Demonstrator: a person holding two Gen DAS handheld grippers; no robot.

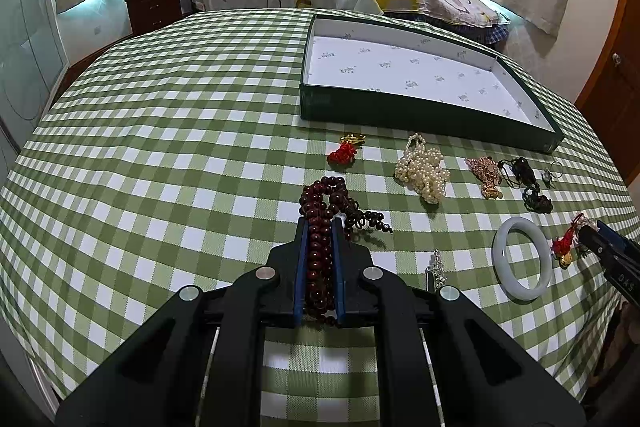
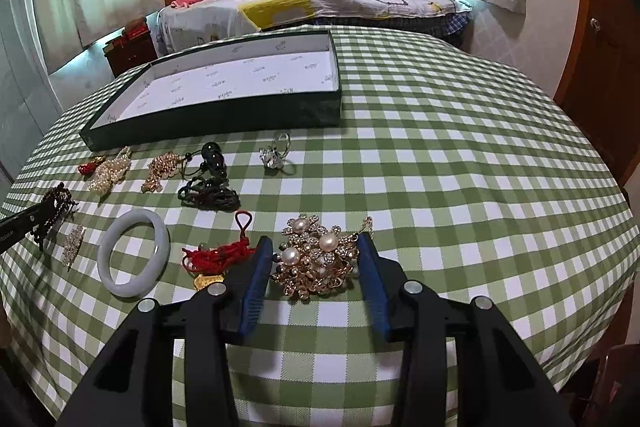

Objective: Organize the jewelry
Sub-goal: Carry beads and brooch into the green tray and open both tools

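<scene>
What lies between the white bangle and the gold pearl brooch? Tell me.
The red cord charm lies between the white bangle and the gold pearl brooch, seen in the right wrist view.

A table (image 1: 160,131) under a green-and-white checked cloth carries everything. At its far side lies a shallow dark green box (image 1: 400,115) with a white printed lining. Nearer, in a loose row, lie a red knot charm (image 1: 343,153), a pearl heap (image 1: 424,169), a gold chain (image 1: 486,173), dark cords (image 1: 532,187) and a silver ring (image 2: 276,153). Nearest lie a pale bangle (image 1: 522,257), a silver clip (image 1: 436,267), dark red beads (image 1: 324,203) and a pearl brooch (image 2: 316,255).
</scene>
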